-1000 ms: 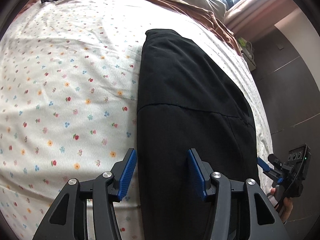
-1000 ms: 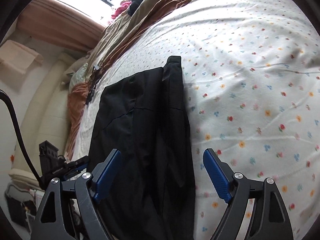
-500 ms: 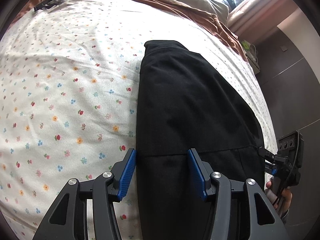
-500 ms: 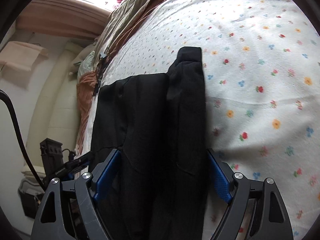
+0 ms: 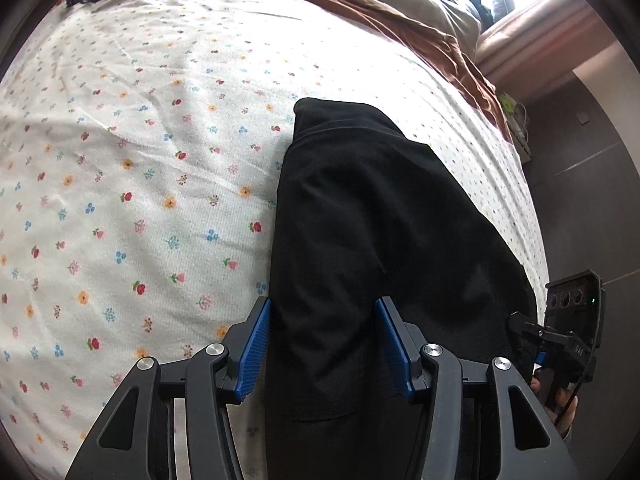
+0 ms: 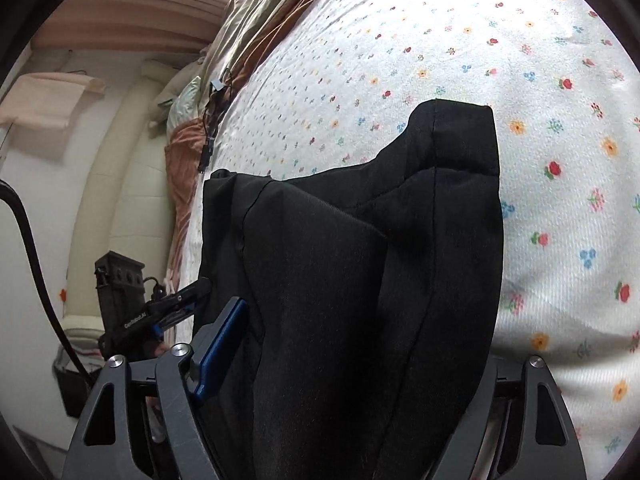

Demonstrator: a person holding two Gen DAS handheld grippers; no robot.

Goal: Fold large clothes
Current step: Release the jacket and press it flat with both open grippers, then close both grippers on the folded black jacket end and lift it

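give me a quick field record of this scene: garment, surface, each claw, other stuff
garment: black garment, folded into a long narrow strip, lying on the bed
surface: white floral bedsheet
left claw: astride the garment's near left edge; grip on the cloth cannot be told
right claw: jaws have just been closing, bunched cloth between them, right pad hidden by fabric
far end: brown blanket crumpled across the bed
fold state: near end not yet brought over the far end
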